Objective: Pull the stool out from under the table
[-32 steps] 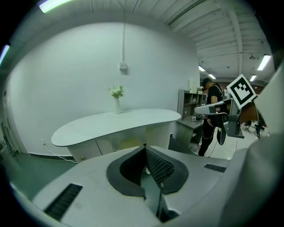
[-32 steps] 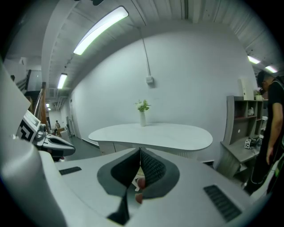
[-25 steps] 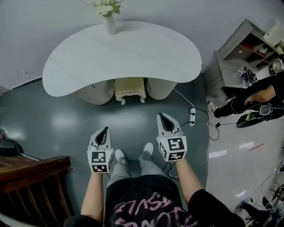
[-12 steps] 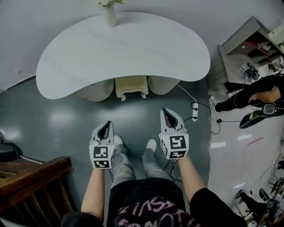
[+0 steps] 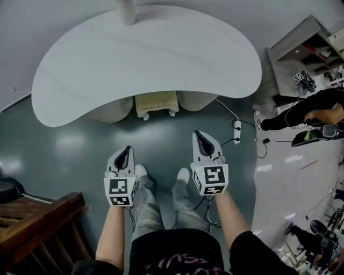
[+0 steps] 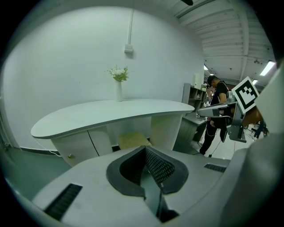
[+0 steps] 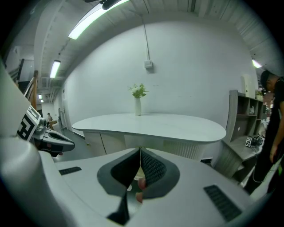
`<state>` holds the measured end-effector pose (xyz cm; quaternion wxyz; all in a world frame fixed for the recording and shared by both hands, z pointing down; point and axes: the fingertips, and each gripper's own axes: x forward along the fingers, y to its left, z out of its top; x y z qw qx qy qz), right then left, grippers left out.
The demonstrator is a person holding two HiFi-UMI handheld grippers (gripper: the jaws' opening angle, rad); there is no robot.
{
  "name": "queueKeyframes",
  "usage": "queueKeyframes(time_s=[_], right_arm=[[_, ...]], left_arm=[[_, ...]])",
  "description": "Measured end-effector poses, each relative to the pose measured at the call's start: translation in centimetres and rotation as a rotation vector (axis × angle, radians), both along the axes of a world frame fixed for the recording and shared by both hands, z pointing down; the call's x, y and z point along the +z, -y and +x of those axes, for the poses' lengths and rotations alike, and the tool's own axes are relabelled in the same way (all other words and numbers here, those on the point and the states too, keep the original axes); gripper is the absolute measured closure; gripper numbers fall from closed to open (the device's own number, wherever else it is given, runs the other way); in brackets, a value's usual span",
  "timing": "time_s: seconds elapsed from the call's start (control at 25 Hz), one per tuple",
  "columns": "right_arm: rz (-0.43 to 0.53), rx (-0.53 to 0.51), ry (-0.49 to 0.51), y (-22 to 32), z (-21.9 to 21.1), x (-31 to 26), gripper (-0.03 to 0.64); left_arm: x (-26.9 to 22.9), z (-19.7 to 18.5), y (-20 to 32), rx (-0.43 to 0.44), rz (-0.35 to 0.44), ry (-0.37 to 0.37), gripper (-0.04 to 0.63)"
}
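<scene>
The stool (image 5: 156,103) stands tucked under the bench (image 5: 145,59), in the gap between the two rounded pedestals (image 5: 196,101). The white bench top covers the back of its pale cushioned seat, and its front legs rest on the dark floor (image 5: 70,150). In the left gripper view the seat shows as a yellowish patch just beyond the jaws.

Both grippers are held out low in front of the person, side by side and well apart from the stool, with bare floor between them and it. The left gripper (image 5: 127,151) has its jaws pressed together with nothing between them. The right gripper (image 5: 199,137) is the same — pads closed on each other, empty. The person's white shoes (image 5: 141,172) show just behind the tips.

A vase (image 5: 127,12) stands at the far edge of the bench, and the gripper views show pale flowers in it. A power strip (image 5: 237,131) lies on the floor just right of the right pedestal, its cable running back under the bench. Farther right a second person (image 5: 301,115) stands near a shelf (image 5: 293,53) — well away from the stool. Dark wooden furniture (image 5: 37,212) fills the lower left corner.
</scene>
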<state>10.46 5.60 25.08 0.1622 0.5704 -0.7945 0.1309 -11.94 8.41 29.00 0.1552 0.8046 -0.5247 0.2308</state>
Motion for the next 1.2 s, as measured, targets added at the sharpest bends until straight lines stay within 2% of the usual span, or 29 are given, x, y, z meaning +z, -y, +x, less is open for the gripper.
queueKeyframes(time_s=[0.68, 1.2], right_arm=[[-0.025, -0.01, -0.023, 1.3, 0.1, 10.1, 0.554], [-0.039, -0.036, -0.052, 3.1, -1.0, 20.7, 0.554]], left_arm=[[9.3, -0.1, 2.1, -0.004, -0.006, 0.001, 0.582], [19.9, -0.3, 4.5, -0.006, -0.001, -0.002, 0.583]])
